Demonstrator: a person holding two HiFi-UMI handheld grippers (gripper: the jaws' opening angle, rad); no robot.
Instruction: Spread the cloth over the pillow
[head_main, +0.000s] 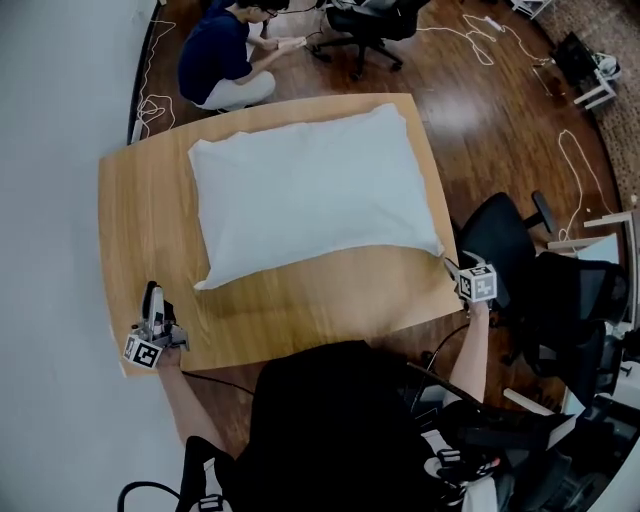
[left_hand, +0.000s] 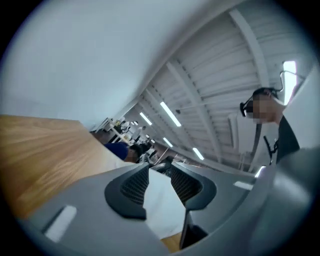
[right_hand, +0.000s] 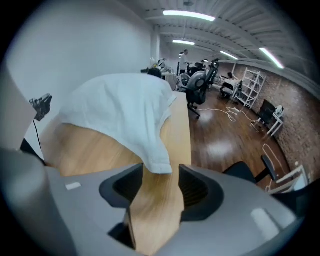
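Left tool and right tool hold their jaws apart, gripping nothing, at a wooden desk carrying the white cloth; dark plank floor, cables, office chair beyond.

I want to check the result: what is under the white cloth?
A plump shape lifts the cloth; the table shows around it. The pillow itself is fully covered.

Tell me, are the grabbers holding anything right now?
Nothing is held. The left gripper and right gripper both stand open; the cloth lies loose, one corner at the right jaws' mouth, unpinched.
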